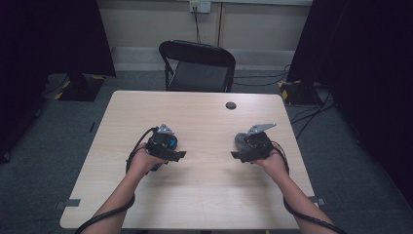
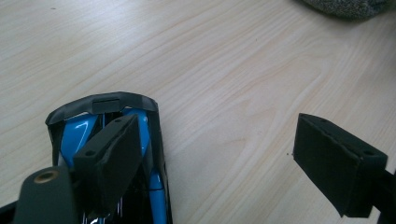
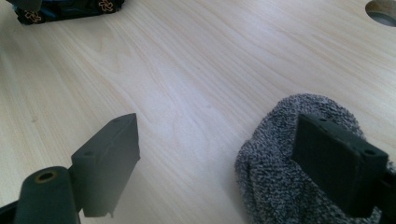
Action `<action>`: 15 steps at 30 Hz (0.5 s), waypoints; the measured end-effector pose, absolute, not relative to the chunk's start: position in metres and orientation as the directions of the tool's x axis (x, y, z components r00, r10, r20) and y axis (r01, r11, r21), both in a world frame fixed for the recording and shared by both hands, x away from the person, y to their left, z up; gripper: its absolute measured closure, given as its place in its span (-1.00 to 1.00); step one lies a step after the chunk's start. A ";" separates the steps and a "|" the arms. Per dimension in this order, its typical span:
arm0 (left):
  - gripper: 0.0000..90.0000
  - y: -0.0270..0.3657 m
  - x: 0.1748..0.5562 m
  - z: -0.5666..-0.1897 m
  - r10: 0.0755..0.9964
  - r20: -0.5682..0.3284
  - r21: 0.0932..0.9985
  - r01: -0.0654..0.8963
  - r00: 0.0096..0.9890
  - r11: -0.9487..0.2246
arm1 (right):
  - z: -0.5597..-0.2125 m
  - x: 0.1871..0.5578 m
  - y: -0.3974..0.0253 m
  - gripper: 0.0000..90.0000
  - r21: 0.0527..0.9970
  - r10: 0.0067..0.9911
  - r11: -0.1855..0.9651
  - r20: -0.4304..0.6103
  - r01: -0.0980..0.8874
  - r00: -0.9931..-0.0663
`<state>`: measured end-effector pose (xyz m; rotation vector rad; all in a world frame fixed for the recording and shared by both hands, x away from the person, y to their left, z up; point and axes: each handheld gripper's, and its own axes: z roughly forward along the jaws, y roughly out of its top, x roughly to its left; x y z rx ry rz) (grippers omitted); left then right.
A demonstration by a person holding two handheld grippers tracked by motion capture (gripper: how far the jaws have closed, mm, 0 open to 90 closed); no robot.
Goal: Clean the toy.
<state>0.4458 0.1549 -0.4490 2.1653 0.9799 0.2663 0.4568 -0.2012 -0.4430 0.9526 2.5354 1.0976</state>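
- Up on the wooden counter (image 1: 204, 185), the person holds both grippers low over the middle, the left gripper (image 1: 181, 154) and the right gripper (image 1: 235, 156) pointing inward toward each other with bare wood between them.
- Left gripper (image 2: 215, 154): its jaws stand wide apart and grip nothing. A blue and black toy car (image 2: 116, 154) lies on the counter under its left jaw, which partly covers the car; the right jaw hangs over bare wood, well clear of it. From above, the toy car (image 1: 170, 142) shows as a patch of blue just under the gripper body.
- Right gripper (image 3: 215, 158): also spread wide, clamped on nothing. A grey knitted sock (image 3: 275, 168) lies bunched on the counter beneath its right jaw; whether the pad touches the fabric I cannot tell. The left jaw stands over bare wood.
- From above, the sock (image 1: 239, 140) peeks out beside the right gripper.
- Far off in the right gripper view, the toy car (image 3: 70, 9) sits at the top edge.
- A round cable hole (image 1: 231, 105) sits near the counter's far edge, and a black folding chair (image 1: 197, 66) stands behind it.
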 end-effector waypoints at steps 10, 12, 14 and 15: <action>-0.66 0.148 0.438 -0.451 0.693 -0.100 0.701 0.545 0.714 -0.460 | -0.444 0.452 -0.190 -0.68 0.715 0.609 0.540 0.032 0.444 -0.793; -0.65 0.146 0.436 -0.451 0.688 -0.101 0.705 0.540 0.719 -0.460 | -0.445 0.450 -0.188 -0.68 0.715 0.603 0.544 0.032 0.440 -0.797; -0.65 0.144 0.434 -0.451 0.679 -0.106 0.705 0.537 0.726 -0.464 | -0.445 0.448 -0.186 -0.68 0.716 0.597 0.546 0.031 0.434 -0.802; -0.65 0.143 0.433 -0.452 0.676 -0.103 0.705 0.533 0.730 -0.468 | -0.446 0.447 -0.185 -0.68 0.716 0.594 0.549 0.029 0.431 -0.804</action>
